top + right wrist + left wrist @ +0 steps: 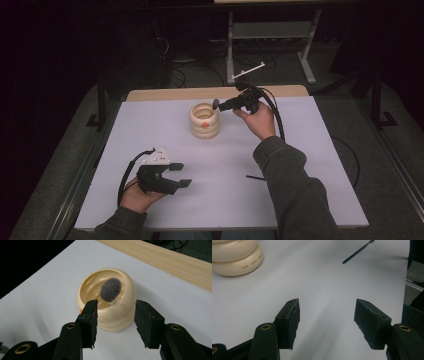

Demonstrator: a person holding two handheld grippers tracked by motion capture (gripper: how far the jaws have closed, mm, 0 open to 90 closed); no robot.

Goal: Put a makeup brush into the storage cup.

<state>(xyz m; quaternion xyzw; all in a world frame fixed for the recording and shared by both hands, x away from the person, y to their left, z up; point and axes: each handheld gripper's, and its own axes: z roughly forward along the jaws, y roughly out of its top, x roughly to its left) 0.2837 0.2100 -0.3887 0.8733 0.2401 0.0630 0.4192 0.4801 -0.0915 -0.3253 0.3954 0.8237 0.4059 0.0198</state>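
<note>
A: Logging the right gripper (116, 321) first. Its jaws are standing spread, nothing pinched between the pads, and it is hovering just short of the cream ribbed holder (110, 301).

B: Agreed. The makeup brush (110, 290) is sitting in the holder, grey bristle head up and leaning against the near rim. The pads are flanking the holder's wall without pressing on anything, as far as the right gripper view is showing.

A: In the high view the right gripper (218, 105) is pointing level at the holder (204, 121), which is standing near the far edge of the white table (280, 150). My reading: the brush is being left there, head up so the bristles are staying off the surface, and the jaws are standing wide to clear it.

B: Plausible, though whether the handle is seated fully I cannot tell; the inside of the cup is hiding it.

A: Left gripper (179, 175) now. It is resting low at the near left of the table, well apart from the holder, jaws spread and empty.

B: The left gripper view is confirming that: bare white surface between the pads (372, 323). It is looking parked, kept out of the right hand's way.

A: One more item: a thin black stick (255, 177) is lying on the table beside the right sleeve (290, 175). Too small to identify.

B: Noting it as possibly the next thing for the holder. Judgement only.
</note>
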